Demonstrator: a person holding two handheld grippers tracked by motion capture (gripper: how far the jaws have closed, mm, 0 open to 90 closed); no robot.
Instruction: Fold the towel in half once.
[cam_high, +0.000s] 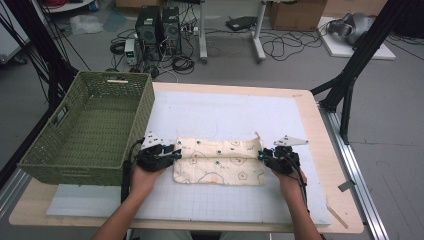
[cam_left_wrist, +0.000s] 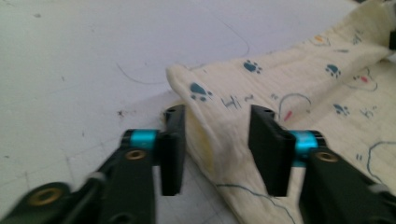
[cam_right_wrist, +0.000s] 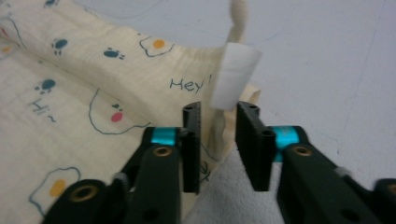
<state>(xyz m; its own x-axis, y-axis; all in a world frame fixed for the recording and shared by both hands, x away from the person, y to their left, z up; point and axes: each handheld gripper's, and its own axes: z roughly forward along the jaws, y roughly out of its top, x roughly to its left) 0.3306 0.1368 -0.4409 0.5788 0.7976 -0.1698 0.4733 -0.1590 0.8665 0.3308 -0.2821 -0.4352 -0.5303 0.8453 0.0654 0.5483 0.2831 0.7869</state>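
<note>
A cream cloth (cam_high: 217, 162) printed with paw prints and fried eggs lies folded into a long band on the white mat (cam_high: 225, 110). My left gripper (cam_high: 176, 153) is at its left end and my right gripper (cam_high: 261, 156) at its right end. In the left gripper view the cloth (cam_left_wrist: 289, 79) has a raised fold standing between the parted jaws of the left gripper (cam_left_wrist: 217, 116), which do not pinch it. In the right gripper view the right gripper (cam_right_wrist: 218, 109) stands a little open around the cloth's (cam_right_wrist: 93, 84) upturned corner and white label (cam_right_wrist: 235, 77).
A green woven basket (cam_high: 145, 115) sits at the table's left, close beside my left hand. The mat covers most of the wooden table (cam_high: 312, 125). Cables, computer cases and boxes lie on the floor beyond the far edge.
</note>
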